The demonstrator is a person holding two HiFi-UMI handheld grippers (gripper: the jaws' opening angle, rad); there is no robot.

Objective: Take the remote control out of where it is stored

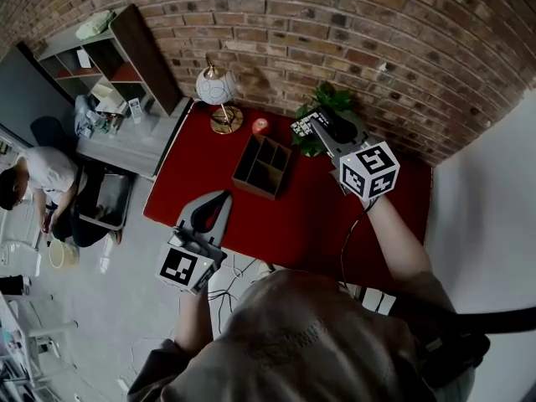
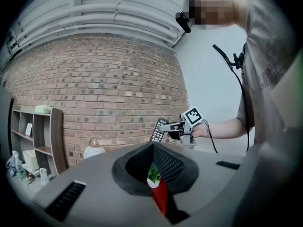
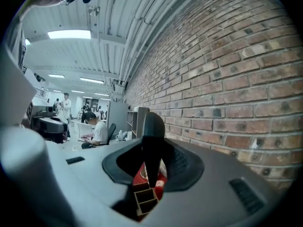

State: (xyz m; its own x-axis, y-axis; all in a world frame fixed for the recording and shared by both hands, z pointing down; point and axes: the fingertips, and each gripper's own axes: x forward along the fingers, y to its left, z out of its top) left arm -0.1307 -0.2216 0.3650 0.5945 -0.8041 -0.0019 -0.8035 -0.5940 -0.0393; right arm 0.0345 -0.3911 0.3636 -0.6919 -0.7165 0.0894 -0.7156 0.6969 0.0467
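Note:
My right gripper (image 1: 313,127) is raised above the red table (image 1: 310,220) and is shut on a black remote control (image 1: 303,126) whose buttoned end sticks out past the fingertips. In the left gripper view the remote (image 2: 158,130) juts from the right gripper (image 2: 166,126) in front of the brick wall. In the right gripper view the remote (image 3: 152,141) stands edge-on between the jaws. The wooden organiser box (image 1: 262,167) sits below on the table, its compartments empty. My left gripper (image 1: 221,197) hovers near the table's front left edge, shut and holding nothing.
A globe lamp (image 1: 218,90) and a small red ball (image 1: 260,126) stand behind the organiser, with a potted plant (image 1: 331,100) at the back right. A shelf unit (image 1: 117,57) and a seated person (image 1: 46,178) are off to the left.

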